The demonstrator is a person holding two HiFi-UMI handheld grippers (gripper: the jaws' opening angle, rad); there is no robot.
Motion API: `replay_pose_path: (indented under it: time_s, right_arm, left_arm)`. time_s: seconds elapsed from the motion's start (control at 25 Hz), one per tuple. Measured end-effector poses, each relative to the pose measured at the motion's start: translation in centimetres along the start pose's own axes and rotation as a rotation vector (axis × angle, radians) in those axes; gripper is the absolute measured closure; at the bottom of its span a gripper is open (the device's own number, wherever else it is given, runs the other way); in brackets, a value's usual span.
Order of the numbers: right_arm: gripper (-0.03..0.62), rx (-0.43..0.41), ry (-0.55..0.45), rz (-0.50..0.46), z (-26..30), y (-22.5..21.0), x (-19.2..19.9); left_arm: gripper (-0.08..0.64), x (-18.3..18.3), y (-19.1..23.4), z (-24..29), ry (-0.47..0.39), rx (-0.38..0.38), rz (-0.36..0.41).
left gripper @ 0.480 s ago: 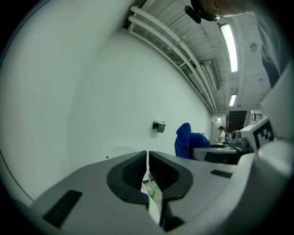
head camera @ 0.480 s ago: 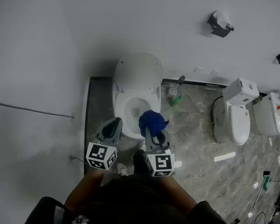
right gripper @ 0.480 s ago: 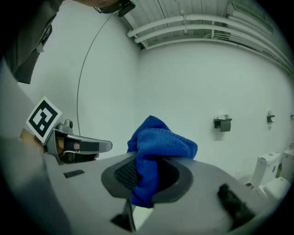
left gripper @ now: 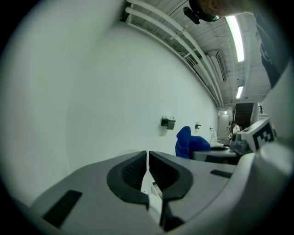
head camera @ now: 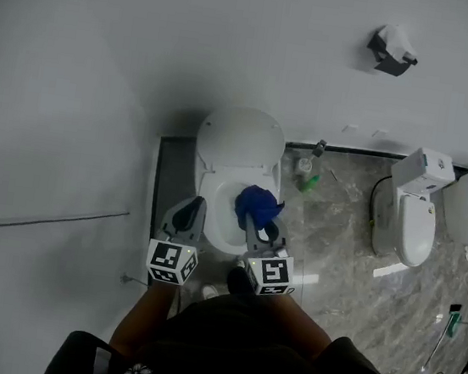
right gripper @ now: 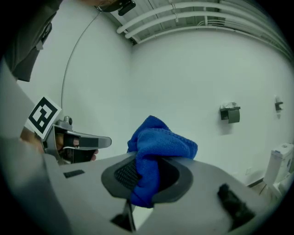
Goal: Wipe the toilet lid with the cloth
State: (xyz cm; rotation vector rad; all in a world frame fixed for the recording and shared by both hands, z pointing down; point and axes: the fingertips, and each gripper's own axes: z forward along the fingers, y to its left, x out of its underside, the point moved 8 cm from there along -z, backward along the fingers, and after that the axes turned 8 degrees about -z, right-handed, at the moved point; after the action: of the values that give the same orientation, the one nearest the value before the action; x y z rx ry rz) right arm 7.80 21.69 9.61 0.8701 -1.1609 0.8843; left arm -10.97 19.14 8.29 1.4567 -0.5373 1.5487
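Note:
A white toilet stands against the wall, its lid (head camera: pixel 240 138) raised and the bowl (head camera: pixel 226 196) open below it. A bunched blue cloth (head camera: pixel 258 204) hangs over the bowl's right side, with my right gripper (head camera: pixel 258 222) shut on it; the cloth (right gripper: pixel 154 147) bulges out between the jaws in the right gripper view. My left gripper (head camera: pixel 188 215) is level at the bowl's left rim, jaws shut with nothing between them (left gripper: pixel 147 172). From the left gripper view the cloth (left gripper: pixel 189 143) shows off to the right.
Two more toilets (head camera: pixel 415 206) stand along the wall at right. A green bottle (head camera: pixel 310 182) and a clear one sit on the floor beside the near toilet. A paper holder (head camera: pixel 391 49) hangs on the wall. A dark mat (head camera: pixel 169 173) lies left of the toilet.
The head view has shifted, so the toilet and wall fittings sit lower and further right in the picture. Both grippers stay over the bowl, the right one still holding the cloth.

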Motion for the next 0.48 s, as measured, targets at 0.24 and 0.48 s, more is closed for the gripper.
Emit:
replay_pose_path:
  time_s: [0.24,0.48]
  right_arm:
    - [0.534,-0.091,-0.003,0.014,6.7,-3.6,2.4]
    - [0.534,-0.146,-0.026,-0.090,12.9,-3.8,4.7]
  left_arm:
    - [0.534,-0.2,2.0,5.8,0.031,-0.080,0.048]
    - [0.534,1.0,7.3,9.4,0.058,-0.202,0.135]
